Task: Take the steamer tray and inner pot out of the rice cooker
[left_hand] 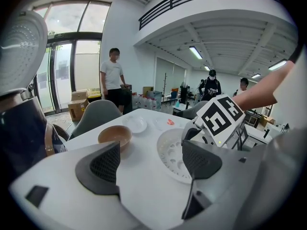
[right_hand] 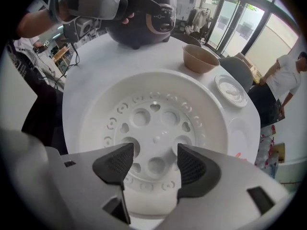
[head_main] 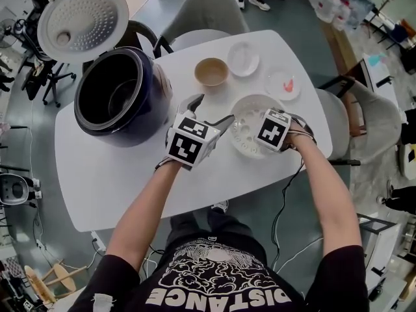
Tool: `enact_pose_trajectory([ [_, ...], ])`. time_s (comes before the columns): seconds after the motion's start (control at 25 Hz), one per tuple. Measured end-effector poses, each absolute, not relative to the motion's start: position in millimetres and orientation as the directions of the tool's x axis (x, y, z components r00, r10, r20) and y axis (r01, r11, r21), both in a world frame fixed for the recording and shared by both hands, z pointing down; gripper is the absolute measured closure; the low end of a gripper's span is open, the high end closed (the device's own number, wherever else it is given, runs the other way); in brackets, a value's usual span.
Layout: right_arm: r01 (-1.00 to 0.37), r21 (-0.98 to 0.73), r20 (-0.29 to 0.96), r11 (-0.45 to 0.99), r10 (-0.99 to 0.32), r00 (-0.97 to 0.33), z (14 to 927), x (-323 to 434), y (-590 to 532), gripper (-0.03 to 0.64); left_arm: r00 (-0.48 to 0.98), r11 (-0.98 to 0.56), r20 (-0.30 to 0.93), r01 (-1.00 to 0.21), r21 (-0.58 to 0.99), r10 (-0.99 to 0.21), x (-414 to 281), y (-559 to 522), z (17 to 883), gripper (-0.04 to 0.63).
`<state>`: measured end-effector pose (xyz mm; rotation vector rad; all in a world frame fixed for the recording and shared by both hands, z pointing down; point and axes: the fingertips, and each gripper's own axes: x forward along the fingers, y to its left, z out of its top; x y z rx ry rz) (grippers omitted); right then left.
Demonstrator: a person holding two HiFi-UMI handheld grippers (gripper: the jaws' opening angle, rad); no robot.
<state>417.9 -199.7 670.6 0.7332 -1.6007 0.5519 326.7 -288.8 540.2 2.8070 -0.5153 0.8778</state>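
The white perforated steamer tray [head_main: 247, 119] lies flat on the white table [head_main: 130, 174], to the right of the rice cooker. The dark rice cooker [head_main: 123, 96] stands at the table's left with its lid [head_main: 83, 19] up, and the inner pot [head_main: 97, 90] sits inside it. My right gripper [head_main: 268, 135] points straight down over the tray's near right part. It is open, with the tray [right_hand: 153, 109] lying below its pads and nothing between them. My left gripper [head_main: 211, 109] hovers open between cooker and tray [left_hand: 170, 152], holding nothing.
A tan bowl [head_main: 211, 71], a small white plate [head_main: 243, 58] and a plate with something red [head_main: 283, 84] sit behind the tray. Grey chairs [head_main: 208, 12] stand at the far and right sides. People stand in the room beyond the table.
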Motion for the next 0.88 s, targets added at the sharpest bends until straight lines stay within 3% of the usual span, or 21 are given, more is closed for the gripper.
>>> enact_pose_trajectory([
  [0.44,-0.742,0.069,0.983,0.667,-0.174,-0.065,634,416,-198,0.316,0.773,-0.920,0.549,-0.391,0.019,-0.317,312,-293,510,0.201],
  [0.88,-0.729,0.081,0.926,0.679,-0.322,-0.196,533,358,-221,0.316,0.783,-0.893,0.459,-0.447,-0.053,-0.420,270,-300,425,0.201],
])
